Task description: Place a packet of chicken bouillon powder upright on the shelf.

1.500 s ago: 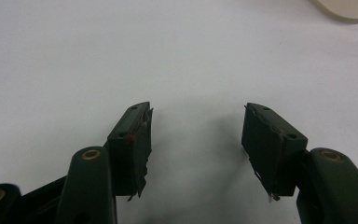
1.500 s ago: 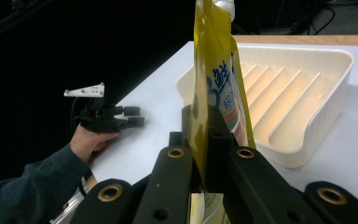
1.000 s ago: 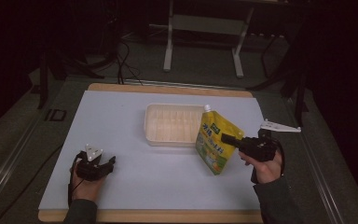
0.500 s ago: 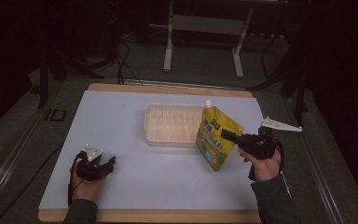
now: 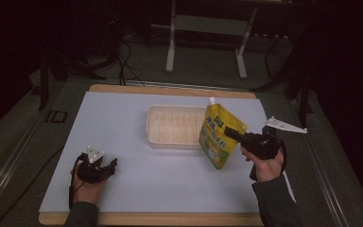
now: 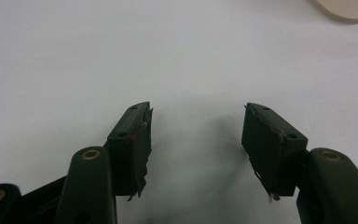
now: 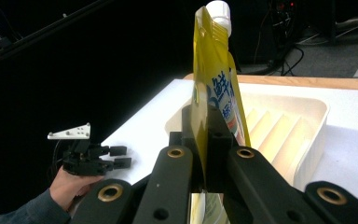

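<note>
Nearest the camera in the high view: two sleeved forearms at the bottom edge, each hand around a black gripper.

Left gripper (image 5: 105, 166), well to the near left of the cream tray (image 5: 157, 137), resting low on the pale blue mat (image 5: 123, 118). Jaws spread wide in the left gripper view, bare mat between the two pads and nothing gripped; torn tape edges and a small red speck visible on one pad there, detail lost from above. A corner of the tray just caught at the top right of that same view.

Right gripper (image 5: 230, 134), just right of the tray, clamped tight on a yellow spouted pouch (image 5: 216, 137). From above: pouch pinched at its right edge, tilted, lower corner hanging near the tray's front right corner, white cap (image 5: 211, 100) up beside the tray's far right rim. In the right gripper view: pouch (image 7: 213, 88) seen edge-on and close to upright, squeezed flat between both pads, blue printed characters on its side, cap (image 7: 220, 12) at the top. Also there, missing from the overhead angle: the ridged floor of the tray (image 7: 303, 140), just behind the pouch, and the left gripper (image 7: 121, 157) far off beyond the tray with its grey three-cornered plate.

Farther out in the high view: wooden table edge (image 5: 170, 90) past the tray, then dark floor with cables and the legs of a metal stand (image 5: 205, 42).
</note>
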`<state>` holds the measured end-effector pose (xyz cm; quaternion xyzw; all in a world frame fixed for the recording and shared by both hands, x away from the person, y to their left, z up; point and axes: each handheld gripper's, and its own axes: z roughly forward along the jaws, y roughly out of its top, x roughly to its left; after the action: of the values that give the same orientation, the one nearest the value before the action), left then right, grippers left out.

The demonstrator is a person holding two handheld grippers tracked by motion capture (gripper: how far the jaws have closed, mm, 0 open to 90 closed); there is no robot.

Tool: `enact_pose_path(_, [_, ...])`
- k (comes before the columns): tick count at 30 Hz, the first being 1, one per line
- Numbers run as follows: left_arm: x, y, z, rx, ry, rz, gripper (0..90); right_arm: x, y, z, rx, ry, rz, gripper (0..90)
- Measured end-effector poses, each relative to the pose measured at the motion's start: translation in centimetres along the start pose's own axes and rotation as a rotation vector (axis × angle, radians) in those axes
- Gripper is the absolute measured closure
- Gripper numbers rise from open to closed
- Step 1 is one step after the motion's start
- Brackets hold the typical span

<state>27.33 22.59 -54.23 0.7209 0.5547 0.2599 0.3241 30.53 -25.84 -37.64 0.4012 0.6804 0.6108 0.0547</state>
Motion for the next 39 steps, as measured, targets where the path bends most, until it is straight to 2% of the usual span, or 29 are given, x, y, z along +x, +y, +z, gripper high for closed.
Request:
enact_pose_path(8, [0.0,0.0,0.0,0.000,0.001,0.000,42.1,0.3,0.1,0.5,-0.018,-0.037,-0.020,90.0])
enact_pose_path(17, [0.0,0.0,0.0,0.000,0.000,0.000,42.0,0.3,0.2,1.1,-0.049,-0.045,-0.019,90.0])
enact_pose_path(39, [0.0,0.0,0.0,0.000,0.000,0.001,42.0,-0.1,0.4,3.1,-0.069,-0.071,-0.019,90.0])
